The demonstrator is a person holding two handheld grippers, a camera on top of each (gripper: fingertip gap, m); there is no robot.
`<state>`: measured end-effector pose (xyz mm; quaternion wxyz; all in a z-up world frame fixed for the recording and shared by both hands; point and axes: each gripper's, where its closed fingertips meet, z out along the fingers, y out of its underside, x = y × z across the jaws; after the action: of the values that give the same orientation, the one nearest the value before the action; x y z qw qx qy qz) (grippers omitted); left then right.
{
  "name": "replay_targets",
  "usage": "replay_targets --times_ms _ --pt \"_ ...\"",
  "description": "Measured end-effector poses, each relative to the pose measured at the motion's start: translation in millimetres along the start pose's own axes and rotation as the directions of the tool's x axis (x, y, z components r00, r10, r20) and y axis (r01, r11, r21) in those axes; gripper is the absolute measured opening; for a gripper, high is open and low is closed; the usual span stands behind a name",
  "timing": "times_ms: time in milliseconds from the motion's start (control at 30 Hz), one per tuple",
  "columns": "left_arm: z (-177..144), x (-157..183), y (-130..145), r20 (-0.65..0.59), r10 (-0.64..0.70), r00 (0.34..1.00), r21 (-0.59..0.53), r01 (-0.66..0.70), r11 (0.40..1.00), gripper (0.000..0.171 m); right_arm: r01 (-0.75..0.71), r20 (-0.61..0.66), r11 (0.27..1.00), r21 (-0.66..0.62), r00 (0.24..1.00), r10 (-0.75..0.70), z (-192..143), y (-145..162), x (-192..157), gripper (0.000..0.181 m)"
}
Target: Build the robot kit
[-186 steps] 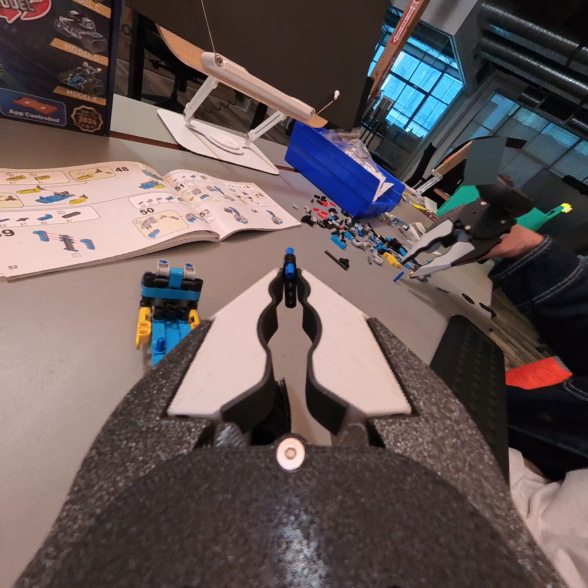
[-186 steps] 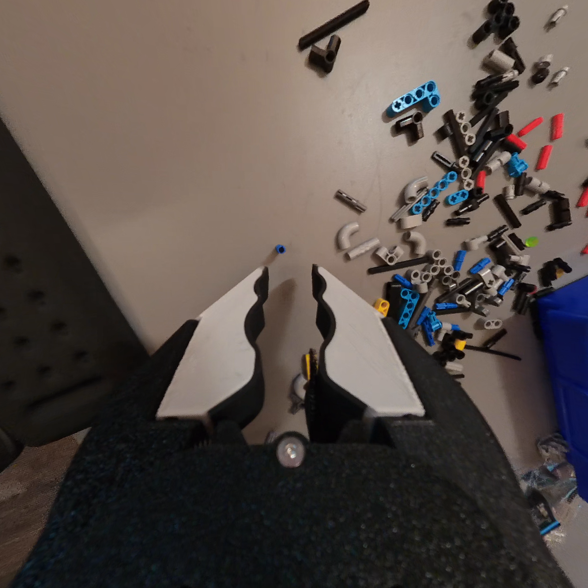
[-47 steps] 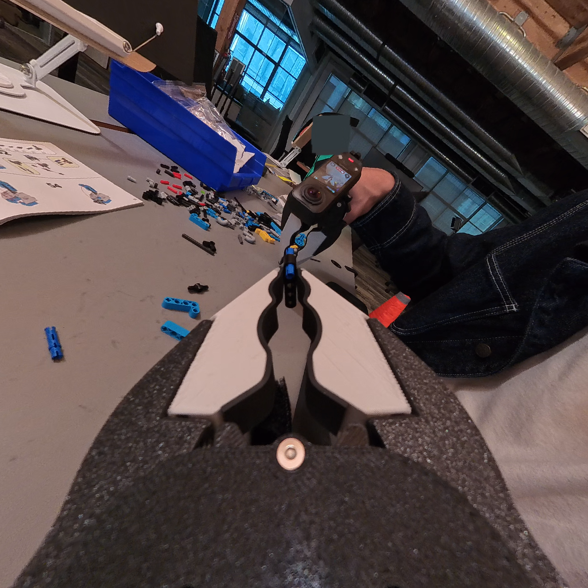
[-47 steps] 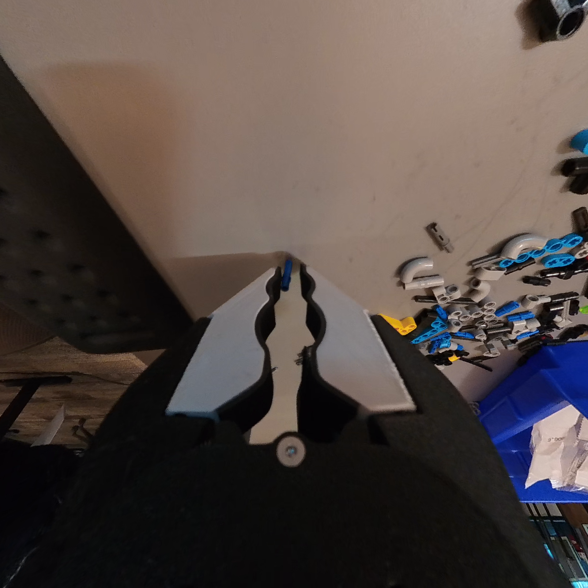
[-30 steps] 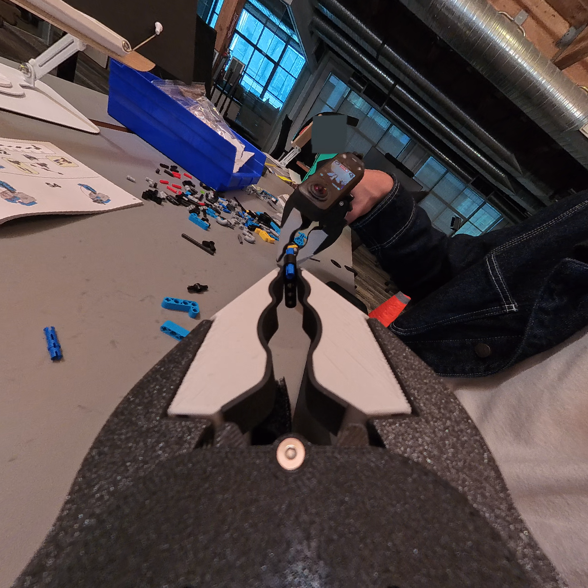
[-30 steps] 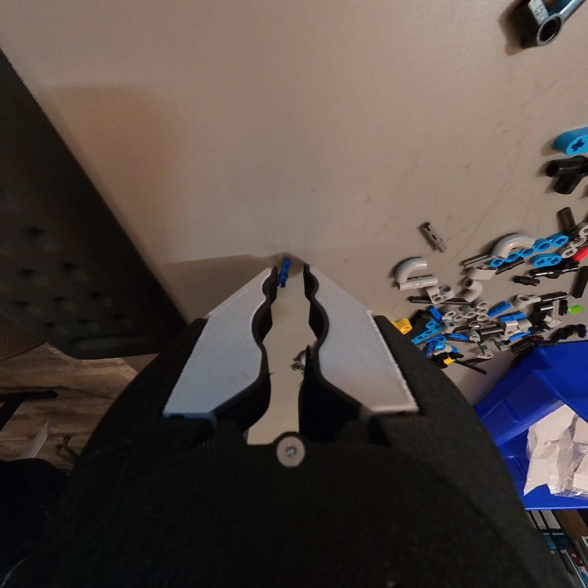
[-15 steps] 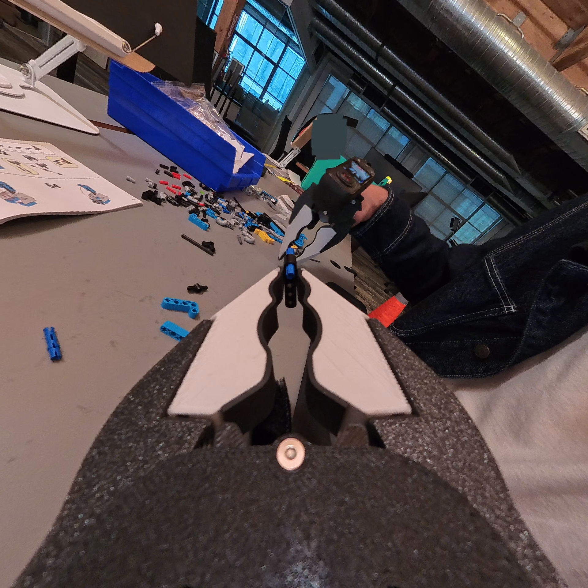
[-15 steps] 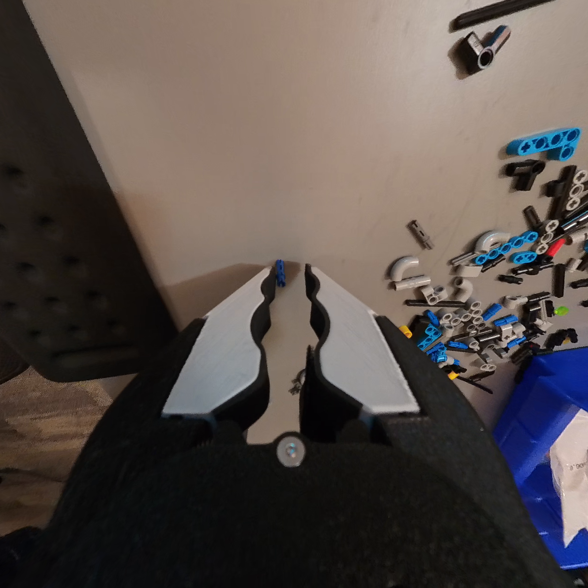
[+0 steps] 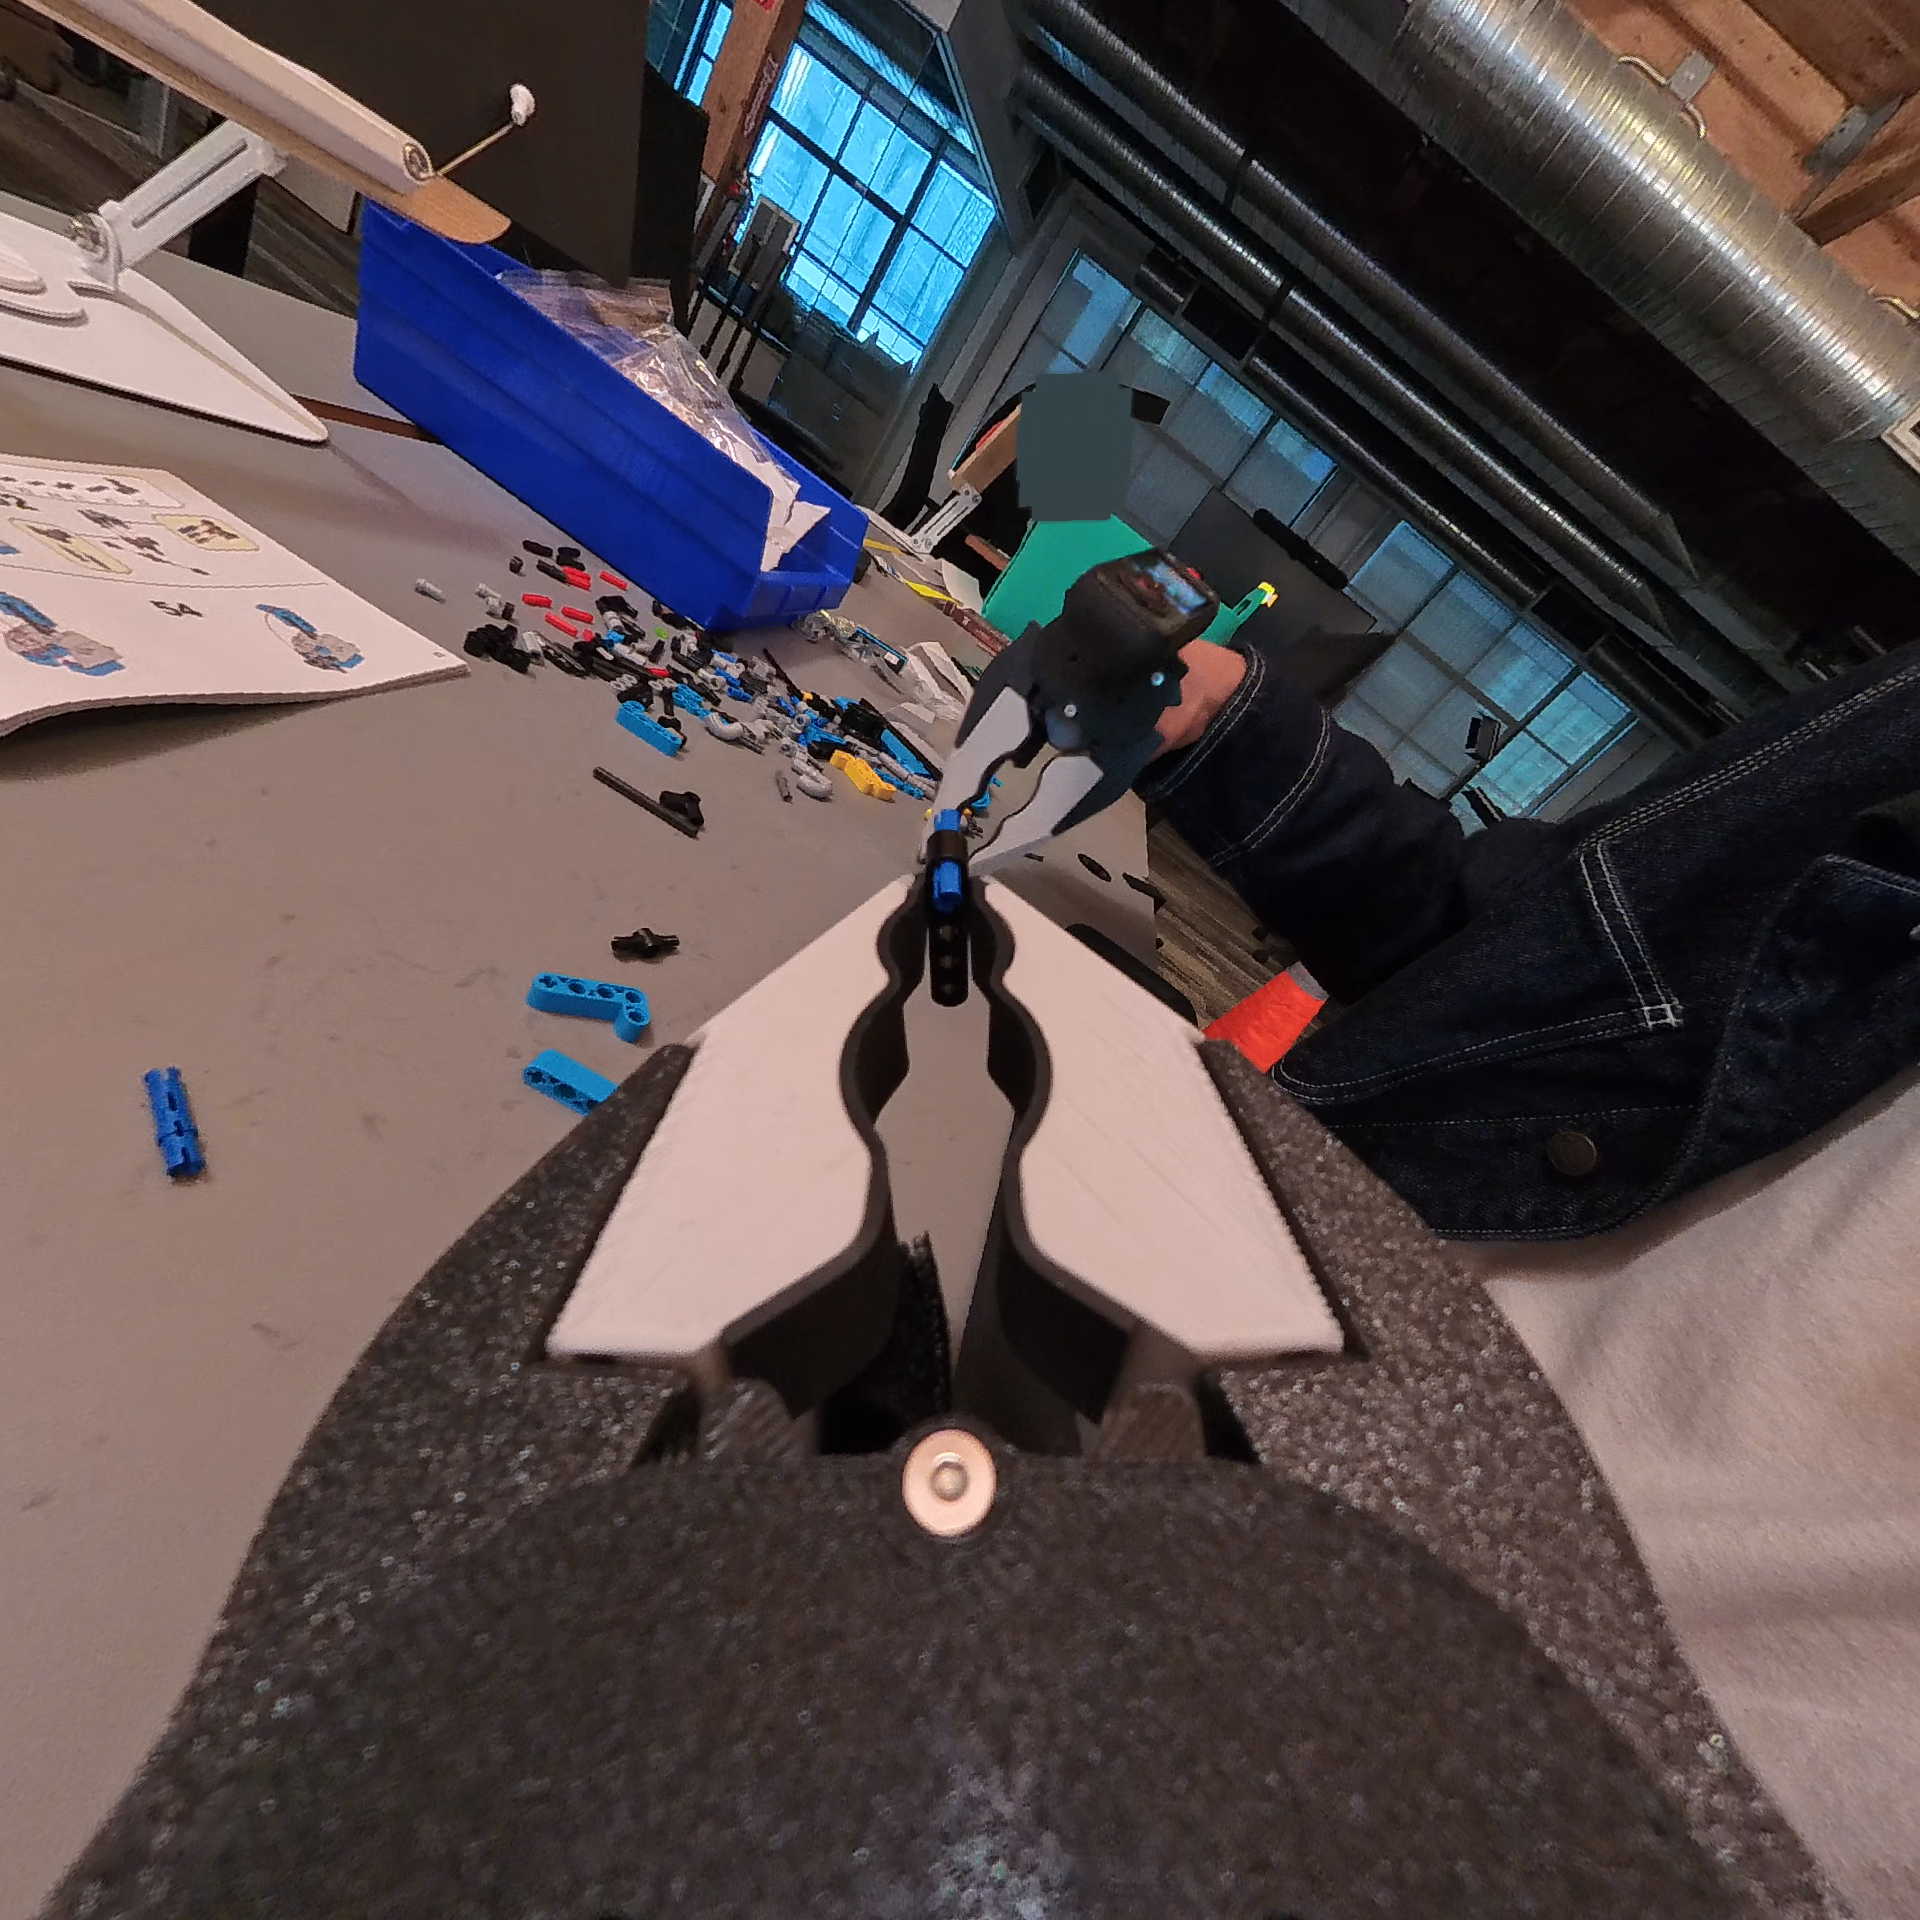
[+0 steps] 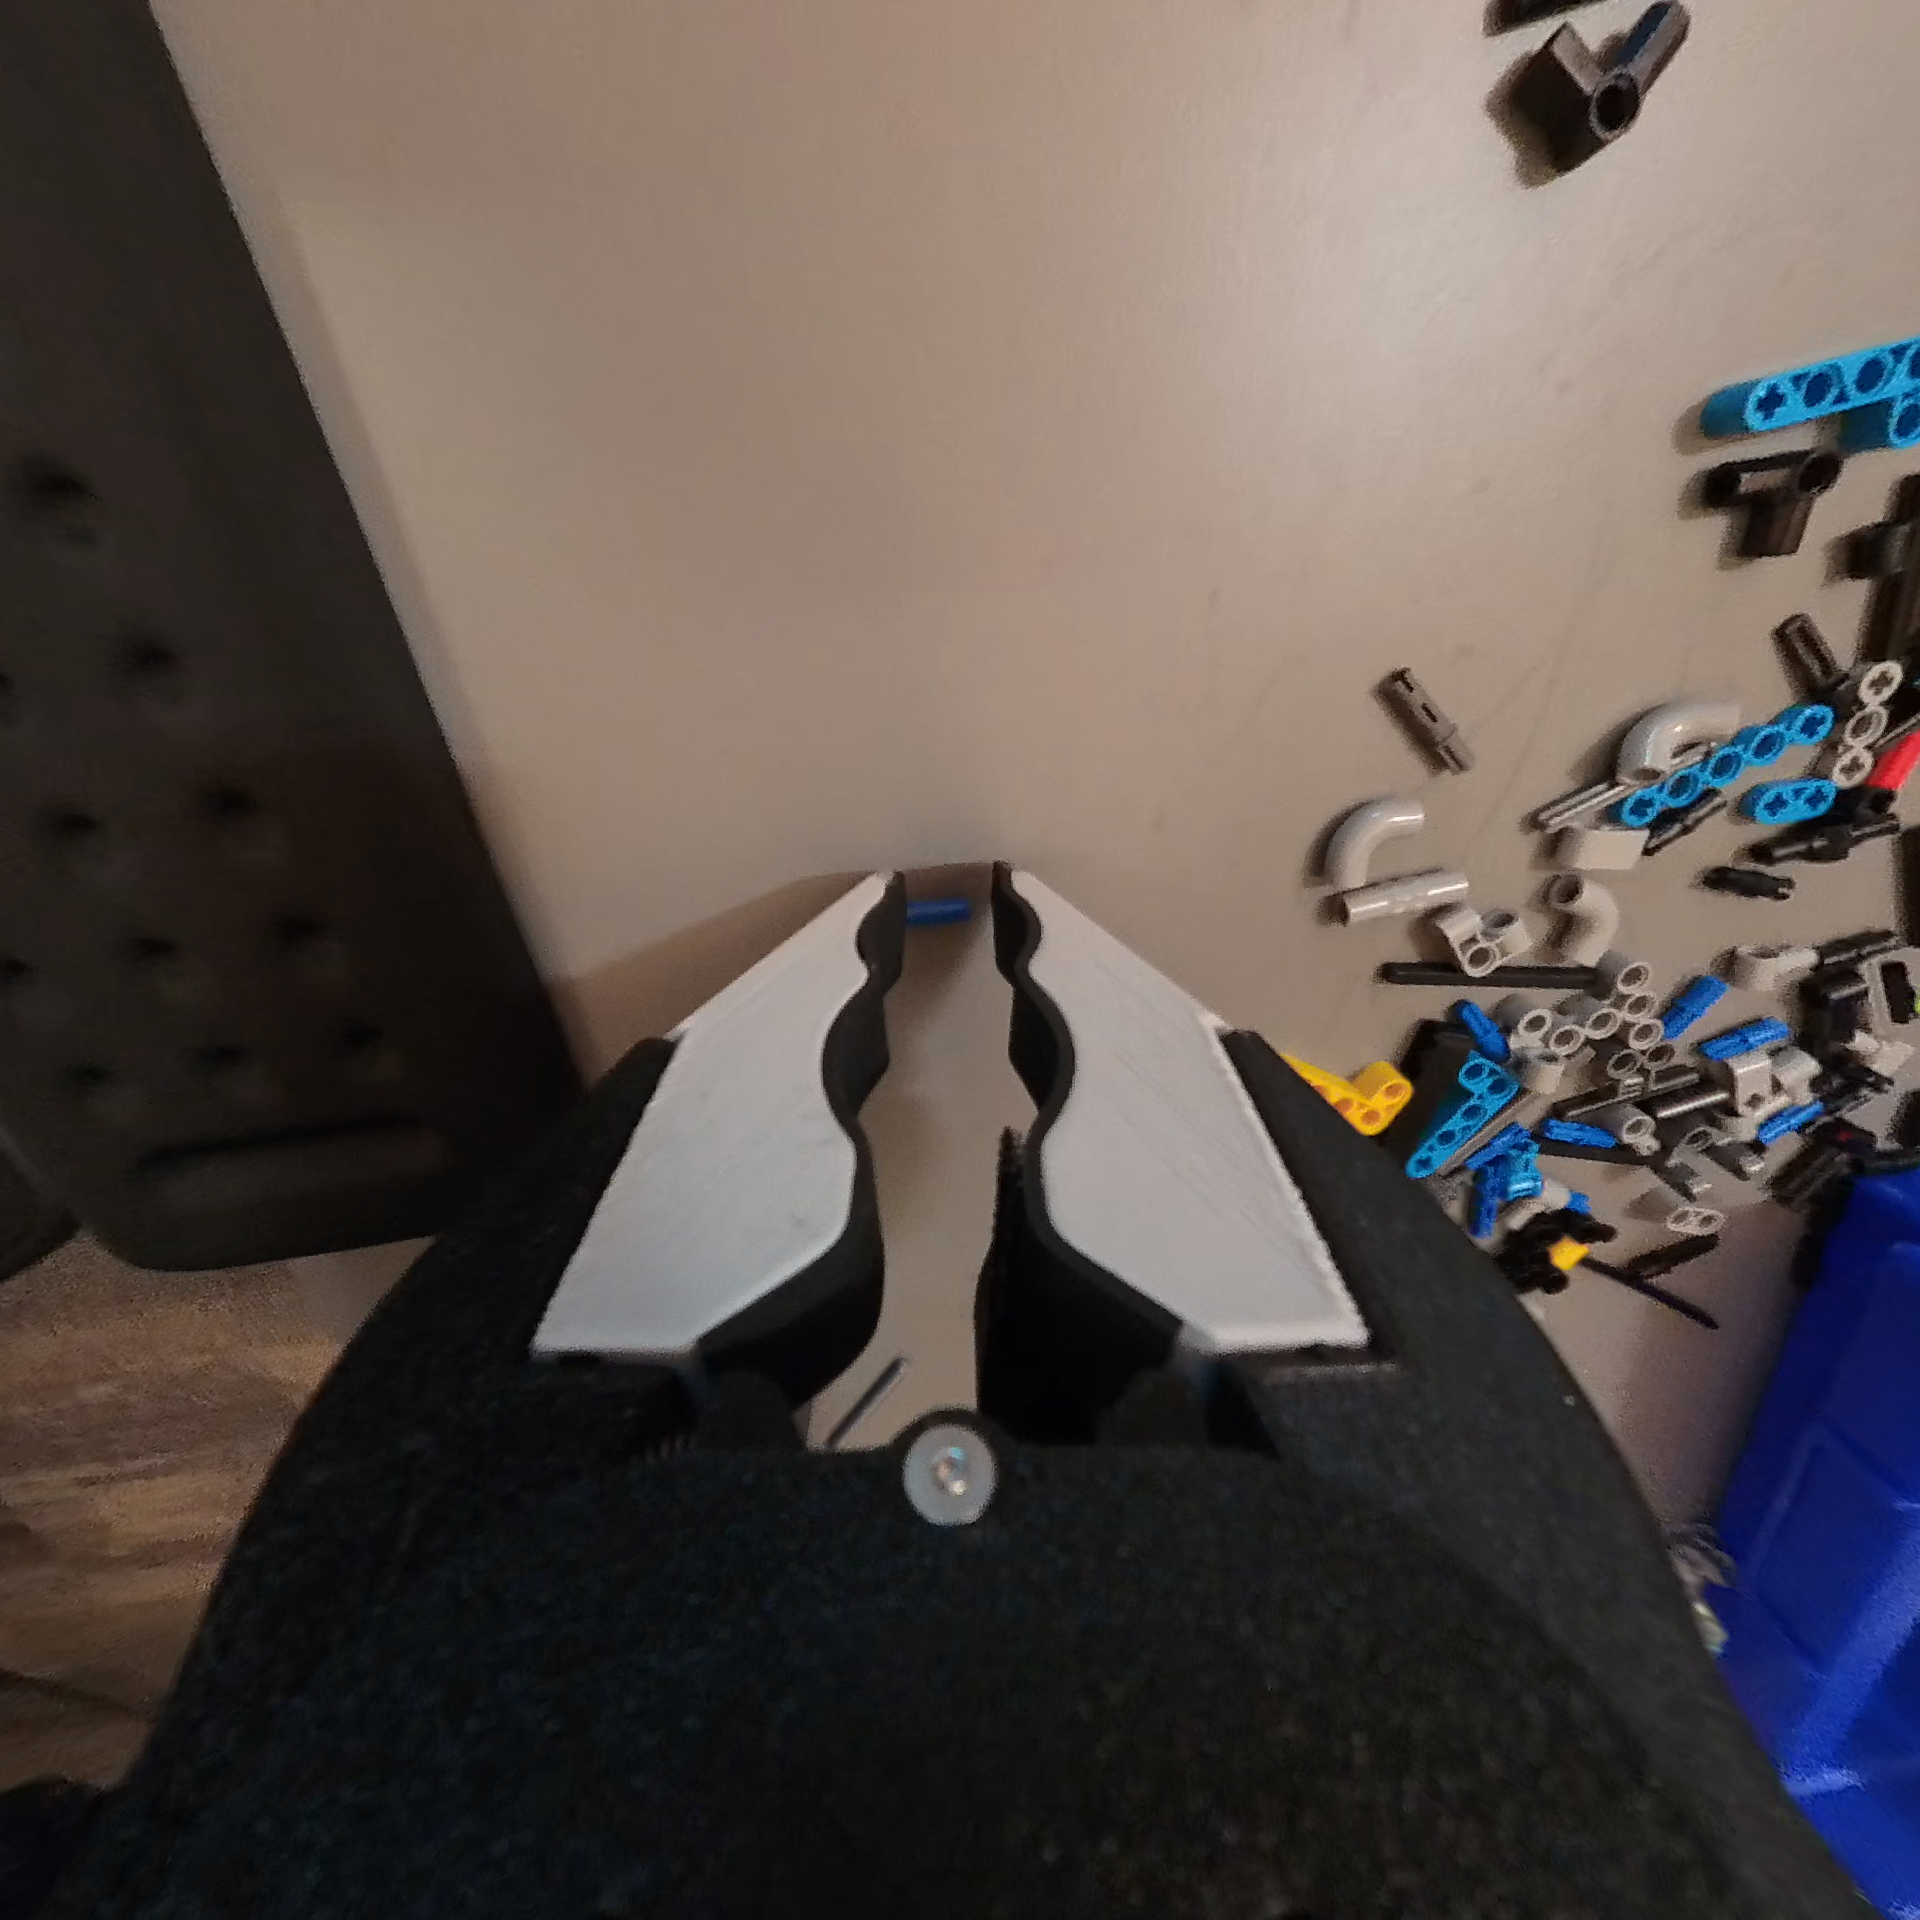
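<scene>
1. The left hand-held gripper (image 9: 948, 904) is clamped on a short black beam with holes (image 9: 948, 961), held upright between its tips above the grey worktop (image 9: 312, 883); a blue pin (image 9: 945, 878) sticks out of the beam's top end.
2. The right hand-held gripper (image 10: 945, 883) has its jaws slightly apart, and a small blue pin (image 10: 935, 911) lies crosswise between the tips. It touches the left tip; I cannot tell whether the right tip presses it, so I cannot tell if it is gripped.
3. From the left wrist view, the right hand-held gripper (image 9: 971, 821) is tilted down, its tips just beside the top of the beam's blue pin. A person's hand in a dark denim sleeve (image 9: 1299, 800) holds it.
4. On the worktop to the left of the held beam lie 2 light blue beams (image 9: 587, 1003), a small black connector (image 9: 644, 943) and, further left, a dark blue pin (image 9: 175, 1122).
5. Beyond them is a scatter of small black, grey, blue, red and yellow parts (image 9: 707, 686), with a black axle and connector (image 9: 655, 802) at its near edge.
6. A blue bin (image 9: 582, 436) holding clear bags stands behind the scatter; an open instruction booklet (image 9: 187, 592) lies to the left, and a white stand (image 9: 156, 343) is behind it.
</scene>
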<state>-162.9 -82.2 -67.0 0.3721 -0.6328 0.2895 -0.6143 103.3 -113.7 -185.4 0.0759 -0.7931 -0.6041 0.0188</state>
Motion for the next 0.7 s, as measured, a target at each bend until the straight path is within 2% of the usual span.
replay_targets --times_ms 100,167,267,333,433,567,633,667,700 --pt "-0.3 -0.1 -0.5 0.0 0.0 1.0 0.003 0.0 1.0 0.007 -0.097 -0.019 0.991 0.092 0.995 0.099 -10.9 0.6 1.5 0.02" --pt "-0.5 -0.2 -0.7 0.0 -0.001 1.0 0.005 0.001 1.0 0.007 -0.217 -0.07 0.957 0.194 0.97 0.234 -18.1 4.3 6.7 0.02" --pt "-0.1 -0.2 -0.5 -0.002 -0.004 1.0 0.002 0.004 1.0 0.007 -0.431 -0.054 0.815 0.387 0.872 0.487 -20.4 4.8 0.7 0.028" --pt "0.1 -0.2 -0.7 -0.004 -0.006 1.0 0.004 0.006 1.0 0.007 -0.497 -0.13 0.734 0.463 0.781 0.61 -19.5 18.8 0.5 0.027" --pt "0.3 0.4 -0.7 -0.007 -0.006 1.0 0.004 0.006 1.0 0.007 -0.571 -0.077 0.598 0.562 0.684 0.725 -15.9 18.4 -9.2 0.026" --pt "-0.2 0.3 -1.0 -0.003 -0.004 1.0 0.007 0.004 1.0 0.007 -0.607 -0.042 0.563 0.561 0.658 0.752 -5.0 6.3 -13.2 0.026" --pt "-0.9 -0.1 -1.9 0.0 -0.004 1.0 0.014 0.004 1.0 0.007 -0.607 -0.107 0.585 0.538 0.639 0.761 0.3 10.1 -8.1 0.022" --pt "-1.1 -0.3 -1.9 0.001 -0.005 1.0 0.015 0.005 1.0 0.007 -0.599 -0.118 0.583 0.549 0.635 0.763 -1.0 9.8 -5.5 0.015" --pt "-1.0 -0.6 -1.9 0.002 -0.006 1.0 0.014 0.006 1.0 0.007 -0.596 -0.119 0.583 0.552 0.636 0.762 -0.7 10.2 -4.7 0.016"
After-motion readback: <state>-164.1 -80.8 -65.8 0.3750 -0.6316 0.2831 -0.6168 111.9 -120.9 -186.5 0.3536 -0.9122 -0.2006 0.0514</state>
